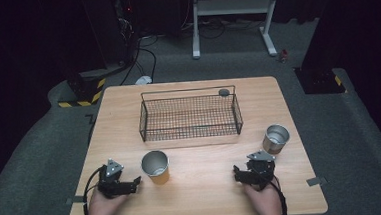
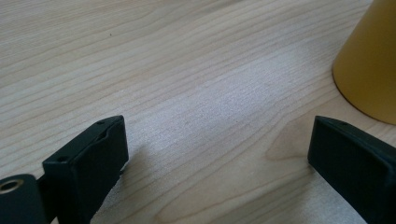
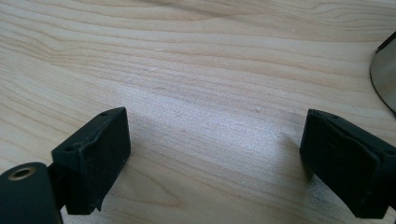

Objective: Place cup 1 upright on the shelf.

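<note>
Left gripper (image 2: 217, 149) is sitting with jaws spread wide, gripping nothing — bare wood grain is showing between them in the left gripper view, and the yellow cup (image 2: 369, 70) is standing just beyond the right-hand jaw, apart from it. Right gripper (image 3: 215, 154) is likewise gaping wide with nothing held; the curved steel wall of the silver cup (image 3: 385, 74) is peeking in at the right edge of the right gripper view, not touching the jaw. In the high view the left gripper (image 1: 133, 183) is resting low on the near left of the wooden table (image 1: 204, 197), pointing right toward the yellow cup (image 1: 155, 167), which is standing upright just beside it with its metal inside showing. The right gripper (image 1: 240, 174) is lying at the near right, with the silver cup (image 1: 275, 139) upright just behind and to its right. A hand is holding each gripper from the bottom edge, cables trailing. Farther back, the black wire basket (image 1: 189, 117) is sitting mid-table, well apart from both cups — a small dark round object (image 1: 223, 92) is lying by its far right corner; whether it is touching the rim I cannot tell.
</note>
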